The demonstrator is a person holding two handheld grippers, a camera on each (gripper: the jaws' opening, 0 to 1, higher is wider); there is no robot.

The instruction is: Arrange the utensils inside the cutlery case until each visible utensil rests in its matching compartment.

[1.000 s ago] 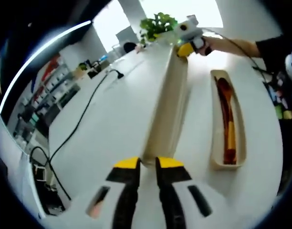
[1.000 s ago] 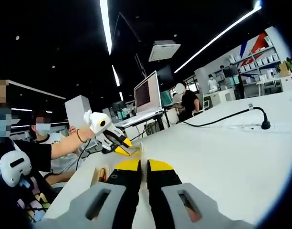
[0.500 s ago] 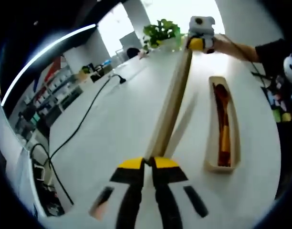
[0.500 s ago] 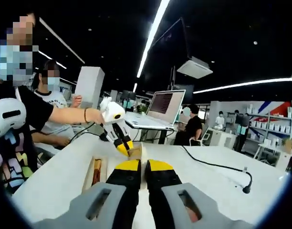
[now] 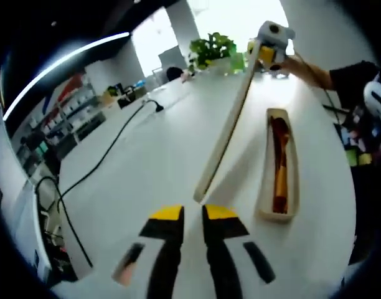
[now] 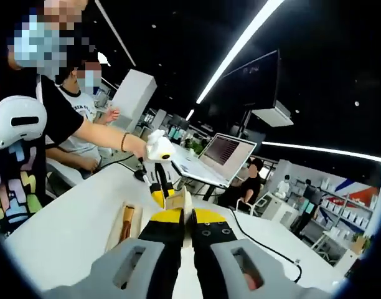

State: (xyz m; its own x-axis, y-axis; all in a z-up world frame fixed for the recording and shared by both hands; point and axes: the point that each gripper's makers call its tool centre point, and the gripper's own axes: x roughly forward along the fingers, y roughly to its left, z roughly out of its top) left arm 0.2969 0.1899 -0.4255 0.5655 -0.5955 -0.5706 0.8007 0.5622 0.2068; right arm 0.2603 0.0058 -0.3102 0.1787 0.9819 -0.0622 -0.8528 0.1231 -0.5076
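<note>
a big white tabletop (image 5: 147, 168) has a long black cable (image 5: 109, 156) lying across it. at the far end of the tabletop stands a green plant (image 5: 212, 48) in a pot, with a bright window behind it. shelves (image 5: 60, 118) with small things on them stand off to one side. an open laptop (image 6: 223, 151) with a lit screen sits on another desk, and a person in a black shirt (image 6: 249, 180) sits near it. long white lights (image 6: 240, 43) run along the dark ceiling.

An open office with ceiling light strips (image 6: 240, 43), shelving (image 5: 66, 118) and a bright window (image 5: 234, 15).
</note>
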